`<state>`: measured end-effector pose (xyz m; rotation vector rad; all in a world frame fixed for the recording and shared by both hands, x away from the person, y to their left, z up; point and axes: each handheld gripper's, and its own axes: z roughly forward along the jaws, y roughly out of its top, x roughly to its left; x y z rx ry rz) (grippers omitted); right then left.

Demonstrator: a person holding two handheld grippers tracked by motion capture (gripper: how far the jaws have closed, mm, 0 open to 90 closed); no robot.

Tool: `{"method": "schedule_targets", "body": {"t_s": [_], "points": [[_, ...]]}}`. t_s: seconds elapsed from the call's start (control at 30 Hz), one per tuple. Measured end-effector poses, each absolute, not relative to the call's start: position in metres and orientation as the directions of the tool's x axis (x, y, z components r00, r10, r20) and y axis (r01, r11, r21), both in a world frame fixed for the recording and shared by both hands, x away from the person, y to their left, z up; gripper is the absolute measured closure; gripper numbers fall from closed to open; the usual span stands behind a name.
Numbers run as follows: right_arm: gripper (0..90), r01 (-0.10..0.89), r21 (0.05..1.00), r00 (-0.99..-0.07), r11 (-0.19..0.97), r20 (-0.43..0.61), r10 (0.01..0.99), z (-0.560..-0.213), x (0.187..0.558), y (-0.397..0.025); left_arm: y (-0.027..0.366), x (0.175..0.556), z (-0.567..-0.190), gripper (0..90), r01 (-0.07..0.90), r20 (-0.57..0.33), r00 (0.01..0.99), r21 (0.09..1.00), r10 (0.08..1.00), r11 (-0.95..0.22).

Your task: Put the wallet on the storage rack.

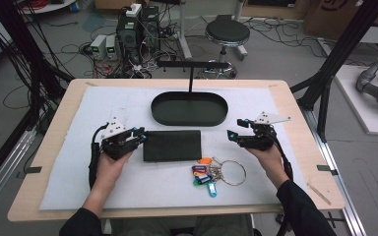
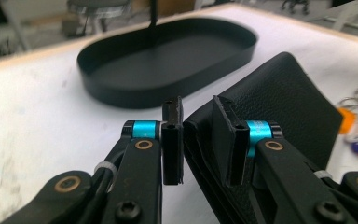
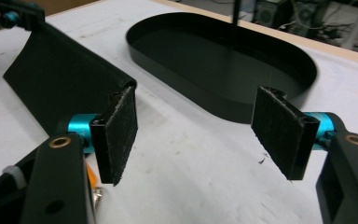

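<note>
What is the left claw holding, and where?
The left gripper has its jaws around the near corner of the black wallet, not quite shut. The right gripper is open and holds nothing.

My table [image 1: 295, 105] carried a white mat [image 1: 103, 105]. On the mat lay a black oval tray [image 1: 189, 109], a black wallet [image 1: 172, 145] and a key bunch [image 1: 215, 173].

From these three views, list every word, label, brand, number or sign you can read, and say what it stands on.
None can be read.
Black leather wallet: no print or brand shows.
Black oval tray: plain.
Coloured tags on the key ring: any writing is too small to read.
Cardboard box on the floor: a dark mark, cut off and blurred.
Left gripper and right gripper: no markings show.
</note>
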<state>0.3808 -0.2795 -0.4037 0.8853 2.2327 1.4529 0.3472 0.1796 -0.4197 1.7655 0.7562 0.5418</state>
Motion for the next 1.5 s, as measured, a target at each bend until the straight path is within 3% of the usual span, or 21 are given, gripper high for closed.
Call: {"method": "schedule_targets", "body": {"t_s": [0.37, 0.63, 0.67, 0.7, 0.73, 0.83, 0.87, 1.0, 1.03, 1.17, 1.2, 1.23, 1.33, 1.5], "points": [[28.7, 0.284, 0.876, -0.853, 0.391, 0.044, 0.521, -0.409, 0.393, -0.232, 0.182, 0.337, -0.416, 74.3, 0.114, 0.08, 0.746, 0.963, 0.662, -0.245], [29.9, 0.306, 0.858, -0.893, 0.413, 0.109, 0.436, -0.425, 0.41, -0.201, 0.188, 0.33, -0.415, 75.3, 0.102, 0.086, 0.78, 0.96, 0.62, -0.261], [38.4, 0.305, 0.848, -0.906, 0.433, 0.119, 0.405, -0.429, 0.409, -0.195, 0.188, 0.33, -0.416, 75.3, 0.106, 0.084, 0.78, 0.959, 0.62, -0.263], [38.4, 0.305, 0.848, -0.906, 0.433, 0.119, 0.405, -0.429, 0.409, -0.195, 0.189, 0.329, -0.416, 75.3, 0.107, 0.086, 0.782, 0.957, 0.618, -0.269], [47.2, 0.274, 0.845, -0.925, 0.458, 0.102, 0.365, -0.43, 0.406, -0.19, 0.19, 0.329, -0.417, 75.3, 0.109, 0.084, 0.783, 0.957, 0.616, -0.269], [50.7, 0.239, 0.847, -0.931, 0.475, 0.061, 0.36, -0.427, 0.401, -0.187, 0.192, 0.328, -0.418, 75.3, 0.114, 0.087, 0.785, 0.953, 0.613, -0.281], [58.7, 0.229, 0.853, -0.936, 0.469, 0.062, 0.345, -0.424, 0.4, -0.19, 0.193, 0.328, -0.418, 75.2, 0.115, 0.083, 0.788, 0.954, 0.611, -0.278], [66.7, 0.204, 0.862, -0.942, 0.464, 0.044, 0.332, -0.42, 0.397, -0.193, 0.197, 0.327, -0.418, 73.8, 0.131, 0.055, 0.799, 0.956, 0.599, -0.262], [67.9, 0.179, 0.866, -0.944, 0.466, 0.019, 0.329, -0.419, 0.395, -0.193, 0.198, 0.328, -0.418, 72.7, 0.143, 0.035, 0.803, 0.958, 0.595, -0.249], [71.9, 0.134, 0.864, -0.95, 0.486, -0.028, 0.312, -0.416, 0.388, -0.194, 0.202, 0.329, -0.416, 47.6, 0.168, -0.016, 0.806, 0.965, 0.592, -0.203], [71.9, 0.134, 0.864, -0.95, 0.486, -0.028, 0.312, -0.416, 0.388, -0.194, 0.204, 0.33, -0.415, 47.6, 0.171, -0.022, 0.808, 0.965, 0.589, -0.198], [72.8, 0.119, 0.865, -0.95, 0.488, -0.044, 0.31, -0.414, 0.386, -0.193, 0.204, 0.33, -0.415, 37.3, 0.173, -0.031, 0.813, 0.966, 0.581, -0.19], [73.4, 0.108, 0.868, -0.95, 0.484, -0.053, 0.307, -0.413, 0.384, -0.193, 0.207, 0.331, -0.417, 31.3, 0.169, -0.04, 0.839, 0.967, 0.543, -0.191], [74.1, 0.088, 0.872, -0.954, 0.482, -0.066, 0.294, -0.411, 0.382, -0.193, 0.199, 0.336, -0.424, 30.9, 0.206, -0.054, 0.854, 0.949, 0.517, -0.24]]}}
